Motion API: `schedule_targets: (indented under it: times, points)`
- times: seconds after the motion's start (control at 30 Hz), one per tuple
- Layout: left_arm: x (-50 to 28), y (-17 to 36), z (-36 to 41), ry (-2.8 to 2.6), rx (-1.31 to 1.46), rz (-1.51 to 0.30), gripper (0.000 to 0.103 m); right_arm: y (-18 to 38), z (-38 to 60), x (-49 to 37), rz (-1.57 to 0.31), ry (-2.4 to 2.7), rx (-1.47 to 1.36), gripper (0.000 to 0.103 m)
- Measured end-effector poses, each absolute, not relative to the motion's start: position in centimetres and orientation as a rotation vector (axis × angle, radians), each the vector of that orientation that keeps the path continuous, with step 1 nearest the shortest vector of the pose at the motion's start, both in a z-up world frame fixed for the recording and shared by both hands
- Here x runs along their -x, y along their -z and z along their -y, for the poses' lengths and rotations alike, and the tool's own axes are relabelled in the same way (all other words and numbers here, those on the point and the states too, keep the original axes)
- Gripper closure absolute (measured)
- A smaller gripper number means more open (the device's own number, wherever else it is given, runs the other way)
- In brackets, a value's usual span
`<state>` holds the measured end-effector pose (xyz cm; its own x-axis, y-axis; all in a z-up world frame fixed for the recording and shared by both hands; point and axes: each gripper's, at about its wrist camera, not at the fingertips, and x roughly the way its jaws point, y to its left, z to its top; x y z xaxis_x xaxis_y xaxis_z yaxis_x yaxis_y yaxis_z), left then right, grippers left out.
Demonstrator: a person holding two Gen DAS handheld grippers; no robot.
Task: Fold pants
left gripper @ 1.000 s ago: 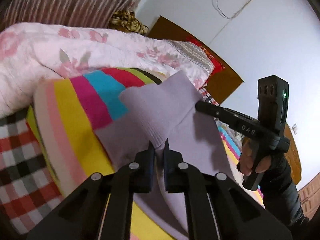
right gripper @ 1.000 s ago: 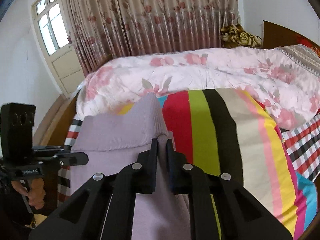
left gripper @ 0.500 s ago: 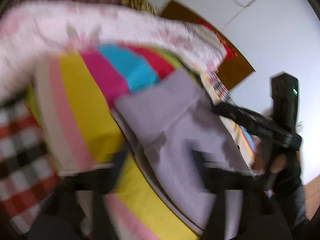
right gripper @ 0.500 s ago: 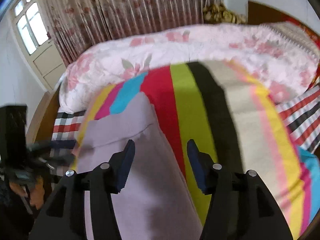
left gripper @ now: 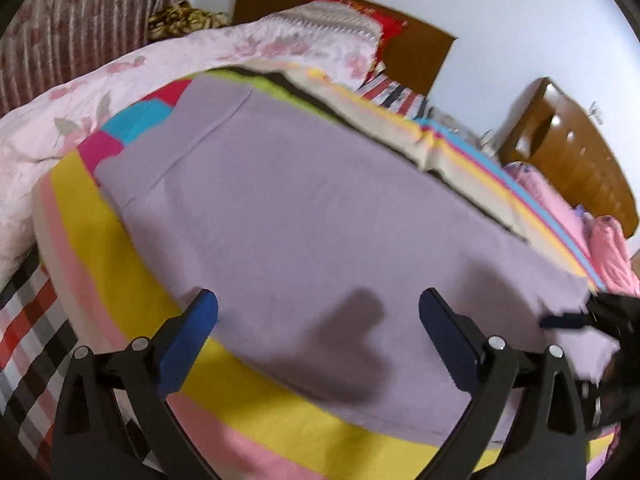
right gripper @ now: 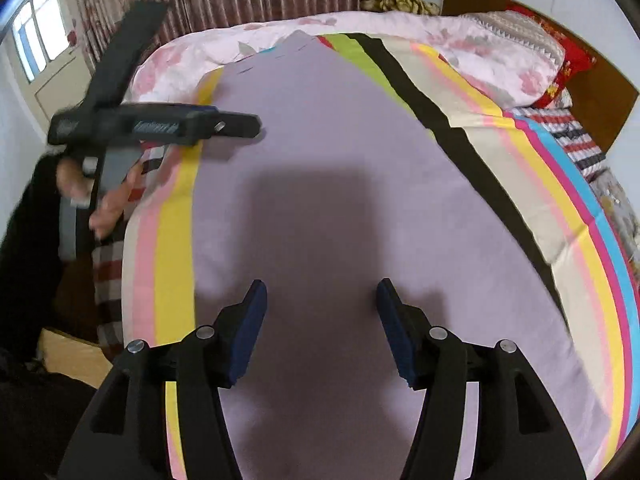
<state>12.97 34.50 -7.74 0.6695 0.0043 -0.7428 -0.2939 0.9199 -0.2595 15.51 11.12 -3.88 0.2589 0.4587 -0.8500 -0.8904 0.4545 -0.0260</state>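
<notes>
Fingers of your left gripper were opening wide, empty, over the lilac pants. Your right gripper was opening too, seemingly touching nothing

Daylight is admitted by the window at ten o'clock; soft shadows, motion blur and fisheye-bent edges are seen.

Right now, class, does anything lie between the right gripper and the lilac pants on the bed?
Nothing visible does. The right gripper hangs over the pants, its fingers opening with bare cloth below. The left gripper hovers at the far left edge, out of the way.
</notes>
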Motion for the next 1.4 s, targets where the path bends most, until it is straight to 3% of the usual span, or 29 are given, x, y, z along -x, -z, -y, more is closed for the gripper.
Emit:
schedule_targets:
  times: [0.1, 0.13, 0.17, 0.27, 0.33, 0.47, 0.6, 0.73, 0.77, 0.93, 1.1, 1.23, 1.4]
  points:
    - [-13.0, 8.9, -35.3, -0.190, 0.378, -0.843, 0.002, 4.0, -11.5, -15.0, -0.893, -1.001, 0.516, 0.046]
    - [-13.6, 9.6, -35.6, -0.210, 0.371, -0.871, 0.002, 4.6, -12.0, -14.7, -0.929, -1.042, 0.499, 0.044]
    - [-13.7, 9.9, -35.5, -0.232, 0.361, -0.895, 0.001, 5.2, -12.7, -14.1, -0.966, -1.087, 0.505, 0.034]
    - [-13.3, 10.0, -35.9, -0.297, 0.420, -0.937, 0.001, 5.2, -13.0, -11.6, -0.891, -1.111, 0.628, 0.033]
    - [-12.6, 7.8, -35.2, -0.399, 0.443, -0.930, 0.004, 3.0, -10.8, -11.7, -0.892, -1.161, 0.507, 0.033]
    - [-13.0, 2.3, -29.3, -0.222, 0.364, -0.782, 0.002, -0.7, -3.0, -14.0, -0.770, -0.935, 0.359, 0.015]
    - [-17.9, 2.5, -21.2, -0.020, 0.198, -0.858, 0.002, 1.0, 5.8, -18.6, -0.870, -0.552, 0.285, 0.015]
    - [-22.2, 7.4, -16.6, -0.024, 0.111, -1.032, 0.002, 4.4, 11.8, -19.4, -1.011, -0.452, 0.209, 0.015]
    - [-22.2, 7.9, -15.5, -0.069, 0.019, -0.999, 0.001, 5.4, 12.7, -19.1, -1.045, -0.439, 0.230, 0.015]
    - [-22.4, 6.7, -15.5, -0.151, 0.072, -1.032, 0.002, 2.1, 17.1, -14.8, -0.911, -0.483, 0.242, 0.015]
    - [-19.9, 1.4, -7.6, 0.074, 0.005, -0.846, 0.002, 0.7, 25.8, -13.1, -0.883, -0.190, 0.199, 0.015]
    - [-19.8, 3.2, -1.1, 0.164, -0.188, -0.837, 0.002, 4.1, 30.3, -11.3, -0.998, -0.010, 0.197, 0.013]
    - [-21.0, 7.3, -0.1, 0.159, -0.181, -0.942, 0.001, 5.2, 32.3, -7.8, -0.916, -0.046, 0.125, 0.011]
